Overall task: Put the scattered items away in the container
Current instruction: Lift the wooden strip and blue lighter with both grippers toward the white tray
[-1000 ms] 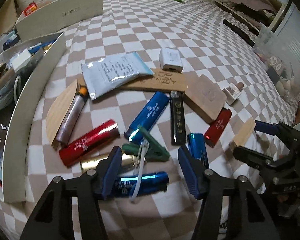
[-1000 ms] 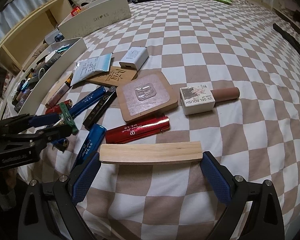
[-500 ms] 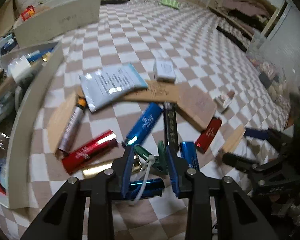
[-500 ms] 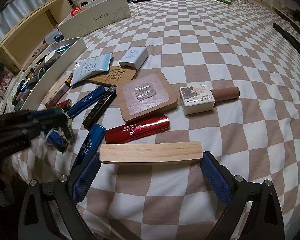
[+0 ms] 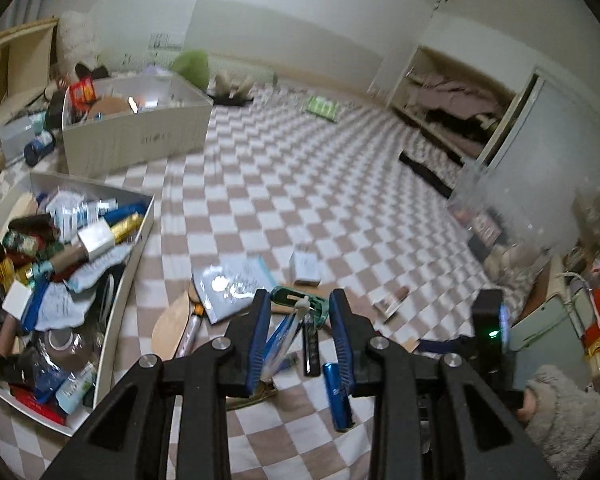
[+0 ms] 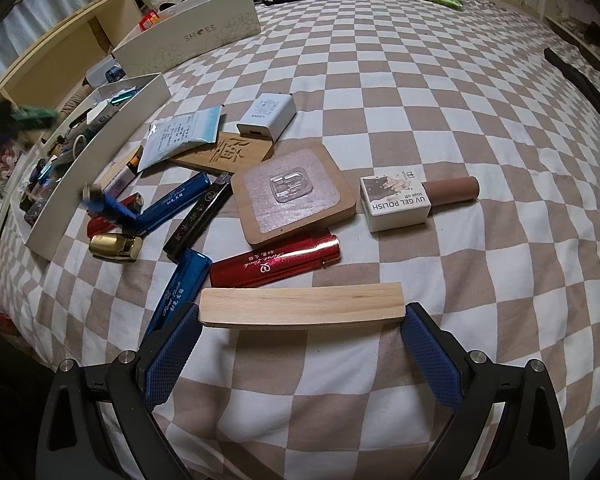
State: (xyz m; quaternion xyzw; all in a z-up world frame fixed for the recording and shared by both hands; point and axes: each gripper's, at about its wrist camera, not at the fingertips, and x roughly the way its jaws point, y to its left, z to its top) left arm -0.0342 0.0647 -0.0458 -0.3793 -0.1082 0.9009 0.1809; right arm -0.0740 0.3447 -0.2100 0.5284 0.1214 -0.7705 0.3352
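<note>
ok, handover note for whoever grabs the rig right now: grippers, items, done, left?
Left gripper: shut on green clip, lifted off the bed.
Right gripper: open, pads either side of wooden strip, strip flat on the bed.
Container: tray at the bed's left, already piled with items.
Left: drop the clip in; then strip, red lighter, blue lighters, gel polish, charger, wooden pieces.

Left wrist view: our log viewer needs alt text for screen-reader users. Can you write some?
The left gripper has its jaws shut on a green clip, held above a checkered bedspread scattered with small items. To the left, a white container sits piled with clutter.
</note>
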